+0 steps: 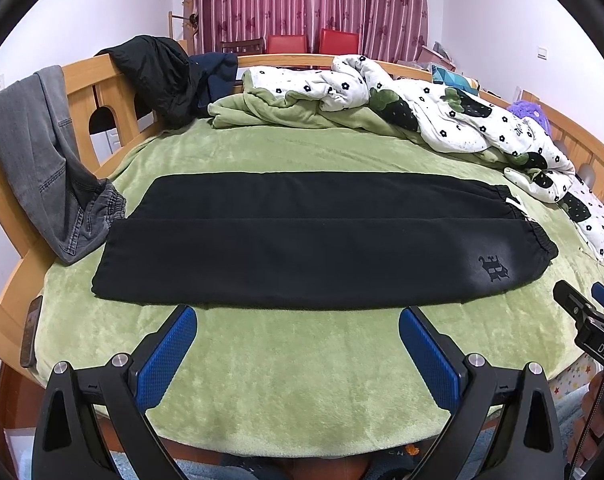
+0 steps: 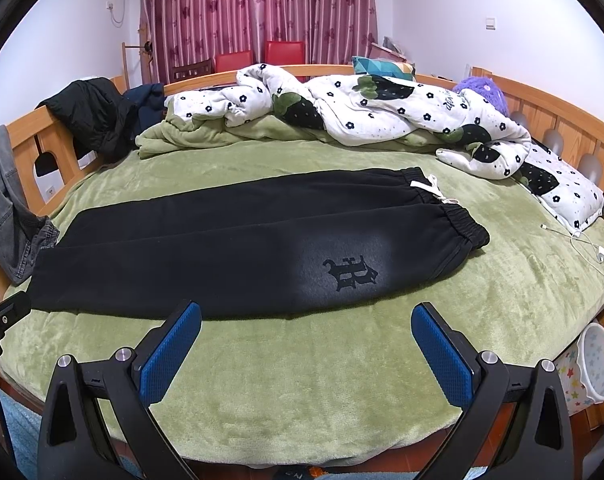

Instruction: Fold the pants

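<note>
- Hovering above the near edge of the bed (image 1: 302,380), left claw (image 1: 297,316) has its blue pads (image 1: 167,356) spread wide, nothing between them.
- Right claw (image 2: 306,312) likewise wide, blue pads (image 2: 442,356) apart and empty, over the green blanket (image 2: 302,360) just short of the pants.
- Right claw also shows at the right edge of the left wrist view; a hand (image 1: 594,420) grips its handle there.
- Black pants (image 1: 302,240) lie flat across the blanket, just beyond both claws, touching neither. Legs lie side by side, running left to right.
- Waistband (image 2: 466,228) at the right end, with a white drawstring (image 2: 430,188) showing; a dark printed logo (image 2: 350,274) sits on the near leg close to the waist.
- Grey jeans (image 1: 41,160) hang over the wooden bed rail (image 1: 85,76) at left, hem touching the blanket near the pants' leg ends.
- Black jacket (image 1: 153,72) draped on the rail further back.
- Flowered white quilt (image 2: 382,112) bunched along the far side of the bed, apart from the pants.
- White charger cable (image 2: 582,240) on the blanket at right.
- Phone (image 1: 31,330) lying on the near left bed edge.
</note>
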The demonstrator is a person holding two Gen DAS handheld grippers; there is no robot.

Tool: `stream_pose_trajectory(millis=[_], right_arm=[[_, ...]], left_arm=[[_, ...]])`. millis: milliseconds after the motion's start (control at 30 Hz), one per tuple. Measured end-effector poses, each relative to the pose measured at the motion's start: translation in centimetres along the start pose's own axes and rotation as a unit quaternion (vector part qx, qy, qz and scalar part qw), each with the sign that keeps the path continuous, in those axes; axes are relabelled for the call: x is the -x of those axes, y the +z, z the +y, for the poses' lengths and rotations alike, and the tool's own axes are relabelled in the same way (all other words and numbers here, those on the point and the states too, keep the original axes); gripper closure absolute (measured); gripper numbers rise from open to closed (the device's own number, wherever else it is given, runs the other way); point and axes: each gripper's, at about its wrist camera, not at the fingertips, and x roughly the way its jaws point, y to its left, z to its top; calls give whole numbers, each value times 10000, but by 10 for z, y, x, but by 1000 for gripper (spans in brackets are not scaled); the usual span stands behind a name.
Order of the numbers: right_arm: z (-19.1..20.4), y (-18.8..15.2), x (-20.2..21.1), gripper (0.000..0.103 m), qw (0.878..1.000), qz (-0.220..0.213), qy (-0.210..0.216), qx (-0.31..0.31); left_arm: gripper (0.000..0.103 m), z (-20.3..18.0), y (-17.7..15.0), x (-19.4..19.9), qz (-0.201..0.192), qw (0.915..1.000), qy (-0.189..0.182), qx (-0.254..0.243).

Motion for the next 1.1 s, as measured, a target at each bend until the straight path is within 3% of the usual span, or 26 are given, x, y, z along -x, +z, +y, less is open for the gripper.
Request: stream_pose_trajectory(millis=[1100], right_arm=[[1,1,0,0,10000,-12,4,21]], left_arm=[[1,2,0,-1,-3,10000,-44,9]])
